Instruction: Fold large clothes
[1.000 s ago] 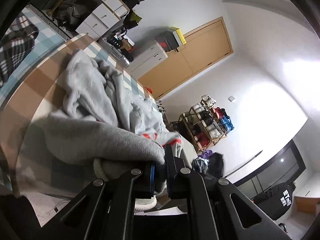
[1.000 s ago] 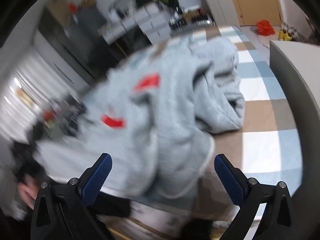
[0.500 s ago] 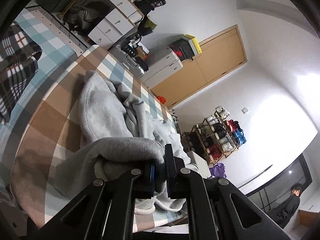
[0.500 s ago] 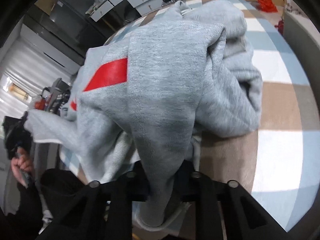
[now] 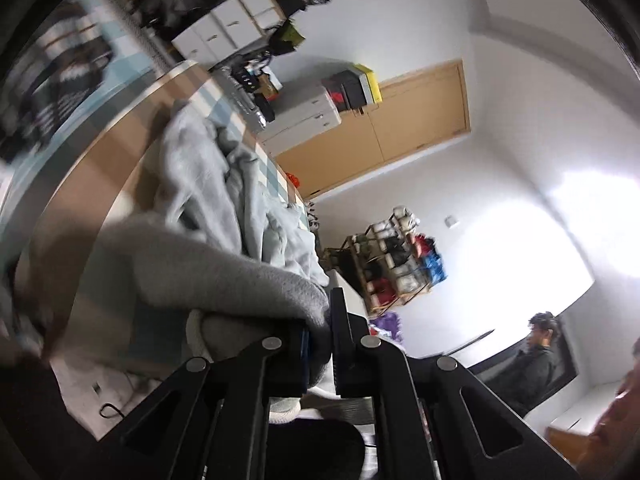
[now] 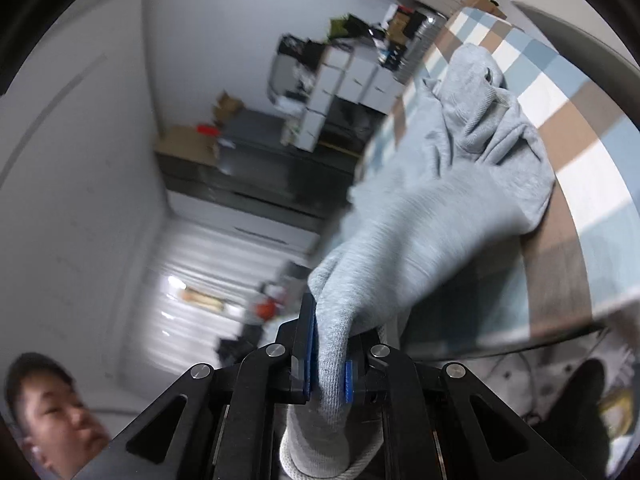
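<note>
Sweatshirt (image 6: 452,216) stretched lengthwise from checked bed (image 6: 576,128) toward camera, right gripper (image 6: 328,364) and left gripper (image 5: 320,344) clamping its fabric.

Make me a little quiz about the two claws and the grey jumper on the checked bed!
1. True or false: the right claw is shut on the soft grey fleece sweatshirt.
2. What does the left claw grip? A) a shoe B) the same grey sweatshirt C) nothing
3. Fill in: the sweatshirt's loose part lies on the ____ bedcover of brown, blue and white squares.

Key: 1 true; 2 B; 3 checked.
</note>
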Motion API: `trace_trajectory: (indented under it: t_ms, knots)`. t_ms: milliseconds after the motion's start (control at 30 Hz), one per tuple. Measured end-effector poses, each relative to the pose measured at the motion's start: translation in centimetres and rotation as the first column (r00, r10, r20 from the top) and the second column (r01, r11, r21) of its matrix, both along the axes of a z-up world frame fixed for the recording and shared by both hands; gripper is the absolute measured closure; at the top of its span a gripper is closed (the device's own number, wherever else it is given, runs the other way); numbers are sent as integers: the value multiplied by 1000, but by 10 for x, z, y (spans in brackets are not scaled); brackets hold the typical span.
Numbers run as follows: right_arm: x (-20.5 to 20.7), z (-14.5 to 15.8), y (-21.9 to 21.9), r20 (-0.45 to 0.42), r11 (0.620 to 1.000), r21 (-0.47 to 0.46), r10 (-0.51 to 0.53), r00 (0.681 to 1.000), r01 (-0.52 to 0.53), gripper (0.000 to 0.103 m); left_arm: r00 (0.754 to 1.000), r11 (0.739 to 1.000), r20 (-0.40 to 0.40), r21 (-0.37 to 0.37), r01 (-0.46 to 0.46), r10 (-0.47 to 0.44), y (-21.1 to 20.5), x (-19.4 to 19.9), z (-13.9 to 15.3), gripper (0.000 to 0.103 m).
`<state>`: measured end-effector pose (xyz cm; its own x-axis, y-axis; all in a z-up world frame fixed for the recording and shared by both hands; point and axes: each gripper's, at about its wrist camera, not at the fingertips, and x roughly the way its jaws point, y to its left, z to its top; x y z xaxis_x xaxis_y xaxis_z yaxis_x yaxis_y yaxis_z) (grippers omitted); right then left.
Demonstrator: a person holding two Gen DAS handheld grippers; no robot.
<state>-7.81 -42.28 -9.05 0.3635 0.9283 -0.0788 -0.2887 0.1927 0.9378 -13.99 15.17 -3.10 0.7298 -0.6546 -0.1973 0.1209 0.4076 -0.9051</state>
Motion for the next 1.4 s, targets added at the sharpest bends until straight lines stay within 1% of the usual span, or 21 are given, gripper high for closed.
trace_trajectory:
  t_ms: [133, 233, 333, 467, 500, 567, 633, 667, 700, 767, 800, 833, 900, 967, 1000, 1100, 1200, 1267, 1300, 1333, 1400]
  knots:
    - [-33, -28, -36, -42, 994, 72, -82, 996, 85, 92, 996, 997, -75, -59, -55, 51, 10, -32, -23, 99]
    - [-54, -62, -58, -126, 984, 105, -132, 983, 145, 92, 989, 995, -136, -66, -74, 64, 11, -45, -42, 99]
    - [-60, -81, -61, -170, 978, 113, -156, 973, 177, 92, 983, 994, -171, -81, -77, 62, 7, -46, -53, 99]
    - [-55, -81, -56, -169, 984, 70, -152, 974, 166, 92, 984, 992, -168, -100, -72, 54, 5, -37, -55, 99]
    - [-52, -77, -51, -164, 986, 31, -159, 974, 166, 92, 985, 993, -164, -93, -69, 53, 5, -33, -53, 99]
    - [-44, -63, -41, -138, 979, -109, -187, 973, 173, 92, 986, 994, -159, -90, -69, 54, 6, -29, -50, 99]
    - [-33, -48, -40, -98, 943, -276, -217, 971, 183, 91, 986, 994, -160, -90, -67, 52, 8, -28, -51, 99]
    - [-30, -43, -41, -83, 925, -334, -220, 972, 180, 91, 986, 994, -159, -91, -63, 48, 8, -26, -50, 99]
    - [-25, -38, -39, -70, 898, -406, -215, 974, 169, 88, 986, 994, -159, -87, -58, 44, 8, -26, -51, 99]
    - [-12, -37, -31, -82, 872, -480, -156, 984, 98, 59, 986, 995, -163, -86, -49, 34, 8, -25, -51, 99]
    - [-8, -38, -30, -101, 872, -484, -141, 985, 75, 19, 986, 995, -164, -86, -45, 30, 9, -28, -53, 99]
    - [-4, -40, -29, -111, 877, -477, -131, 985, 62, 6, 986, 995, -164, -83, -45, 31, 10, -30, -54, 99]
    - [7, -44, -22, -161, 878, -478, -83, 983, -4, 6, 986, 995, -164, -84, -46, 32, 11, -32, -53, 99]
    - [15, -53, -12, -244, 837, -539, -47, 969, -95, 6, 986, 995, -162, -82, -51, 37, 13, -35, -53, 99]
    - [17, -58, -7, -271, 827, -544, -13, 962, -143, 6, 986, 996, -161, -81, -47, 34, 13, -35, -54, 99]
    - [24, -77, 19, -390, 770, -556, 89, 917, -311, 6, 986, 996, -167, -76, -42, 29, 11, -34, -55, 99]
    - [30, -88, 41, -434, 705, -594, 124, 892, -387, 7, 986, 997, -167, -74, -35, 22, 7, -30, -55, 99]
    - [29, -96, 54, -465, 708, -551, 179, 867, -441, 19, 985, 997, -169, -74, -34, 21, 6, -29, -56, 99]
    - [27, -98, 57, -463, 700, -554, 192, 866, -451, 44, 986, 997, -166, -71, -30, 18, 5, -28, -55, 99]
    - [25, -98, 62, -459, 693, -556, 203, 865, -458, 72, 986, 997, -166, -66, -26, 15, 5, -28, -55, 99]
    - [23, -96, 66, -437, 701, -558, 207, 876, -444, 83, 986, 997, -169, -69, -22, 10, 4, -27, -56, 99]
